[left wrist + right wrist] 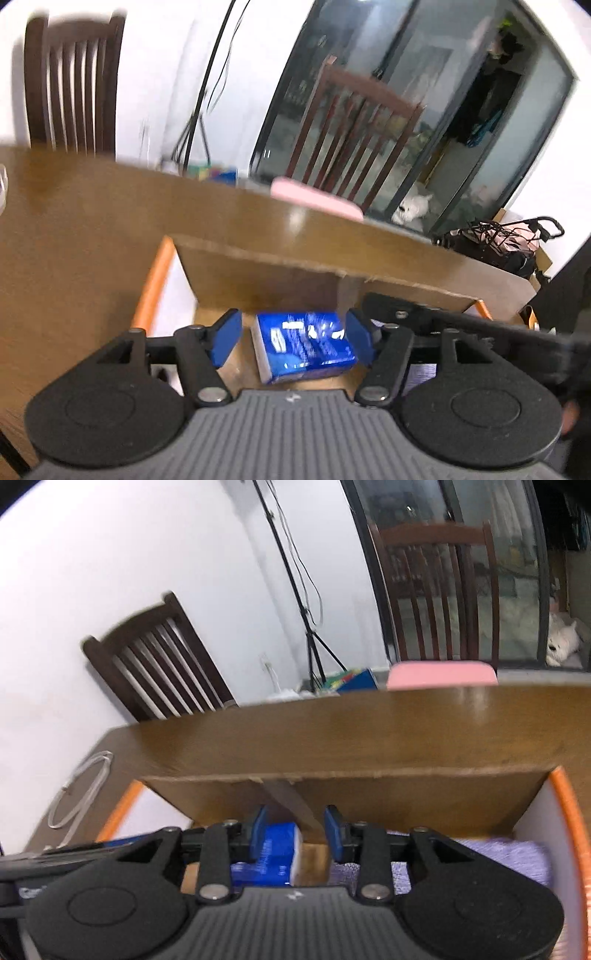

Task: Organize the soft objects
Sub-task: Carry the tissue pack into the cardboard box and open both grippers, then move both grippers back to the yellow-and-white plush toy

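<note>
A blue tissue pack (303, 345) lies in the left compartment of a cardboard box (280, 269) with orange edges. My left gripper (293, 338) is open above the pack, its blue pads on either side and apart from it. My right gripper (297, 832) is open over the box's cardboard divider (291, 805). The blue pack (275, 853) shows below its left pad. A purple soft cloth (509, 860) lies in the right compartment. The right gripper's black body (443, 317) shows in the left wrist view.
The box stands on a brown wooden table (74, 221). Two dark wooden chairs (162, 657) (439, 590) stand behind the table. A pink pad (441, 675) lies at the far edge. A white cable (81, 786) lies on the table at left.
</note>
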Action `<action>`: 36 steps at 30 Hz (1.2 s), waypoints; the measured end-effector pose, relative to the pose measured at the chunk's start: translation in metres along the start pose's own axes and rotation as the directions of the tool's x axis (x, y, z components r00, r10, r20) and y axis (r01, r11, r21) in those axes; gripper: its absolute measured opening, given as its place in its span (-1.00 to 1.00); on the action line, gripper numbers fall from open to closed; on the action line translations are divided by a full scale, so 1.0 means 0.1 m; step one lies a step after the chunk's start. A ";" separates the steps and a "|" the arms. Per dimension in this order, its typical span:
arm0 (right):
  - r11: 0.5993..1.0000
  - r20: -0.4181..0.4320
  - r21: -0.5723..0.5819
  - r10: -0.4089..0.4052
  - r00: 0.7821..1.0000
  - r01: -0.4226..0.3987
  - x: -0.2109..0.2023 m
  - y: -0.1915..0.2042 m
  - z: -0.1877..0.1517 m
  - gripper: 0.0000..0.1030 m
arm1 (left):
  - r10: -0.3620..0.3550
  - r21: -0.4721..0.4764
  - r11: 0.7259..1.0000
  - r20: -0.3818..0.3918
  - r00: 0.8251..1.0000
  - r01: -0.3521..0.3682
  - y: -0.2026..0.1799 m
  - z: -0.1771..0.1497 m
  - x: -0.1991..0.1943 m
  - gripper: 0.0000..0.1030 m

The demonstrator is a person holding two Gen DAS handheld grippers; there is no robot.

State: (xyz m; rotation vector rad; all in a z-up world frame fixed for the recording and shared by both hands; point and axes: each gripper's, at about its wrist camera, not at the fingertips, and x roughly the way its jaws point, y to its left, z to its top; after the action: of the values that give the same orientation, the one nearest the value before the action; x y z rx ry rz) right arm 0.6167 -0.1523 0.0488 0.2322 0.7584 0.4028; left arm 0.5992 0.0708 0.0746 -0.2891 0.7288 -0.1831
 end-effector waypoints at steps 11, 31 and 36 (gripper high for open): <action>0.989 0.180 -0.148 0.051 0.982 -0.024 -1.89 0.05 -0.18 0.09 | -0.006 0.174 0.984 0.194 0.981 -0.029 -0.38 -0.39 -1.84 0.44; 0.993 0.138 -0.074 0.097 0.986 -0.087 -3.24 -0.02 -3.01 0.34 | -0.014 0.147 0.989 0.114 0.993 -0.003 -0.63 -2.94 -2.92 0.72; 0.995 0.167 -0.065 0.085 0.982 -0.075 -3.29 -0.05 -3.09 0.34 | -0.005 0.133 0.991 0.111 0.994 -0.010 -0.64 -2.89 -2.84 0.72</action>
State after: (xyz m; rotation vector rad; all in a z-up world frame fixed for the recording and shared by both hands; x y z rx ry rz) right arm 0.1847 -0.2807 0.0327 0.2390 0.5701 0.4743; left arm 0.1912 0.0288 0.0683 -0.1694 0.6033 -0.2109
